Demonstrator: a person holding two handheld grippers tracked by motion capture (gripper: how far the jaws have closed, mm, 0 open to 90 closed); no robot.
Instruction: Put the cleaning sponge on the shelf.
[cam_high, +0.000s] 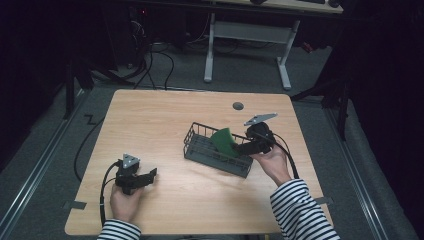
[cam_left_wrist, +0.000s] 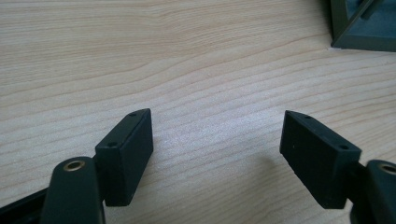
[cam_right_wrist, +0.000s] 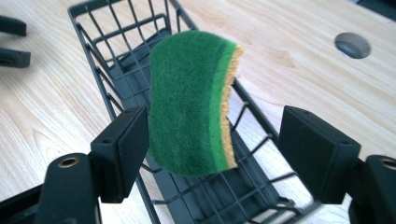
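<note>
A green scouring sponge (cam_right_wrist: 191, 107) with a yellow underside stands on edge over the dark wire basket (cam_right_wrist: 121, 14). In the right gripper view its green face lies against one jaw, and a wide gap separates it from the other. My right gripper (cam_right_wrist: 215, 140) is open around it. From above, the sponge (cam_high: 223, 140) shows inside the basket (cam_high: 200, 127) with the right gripper (cam_high: 240, 147) at the basket's right end. My left gripper (cam_high: 151, 174) rests low over the table at front left, open, with only bare wood between its jaws (cam_left_wrist: 217, 140).
The wooden table (cam_high: 165, 115) has a round cable hole (cam_high: 238, 106) behind the basket, and the same hole (cam_right_wrist: 352, 45) appears in the right gripper view. A corner of the basket (cam_left_wrist: 364, 28) shows far off in the left gripper view. Desk legs and cables lie beyond the table.
</note>
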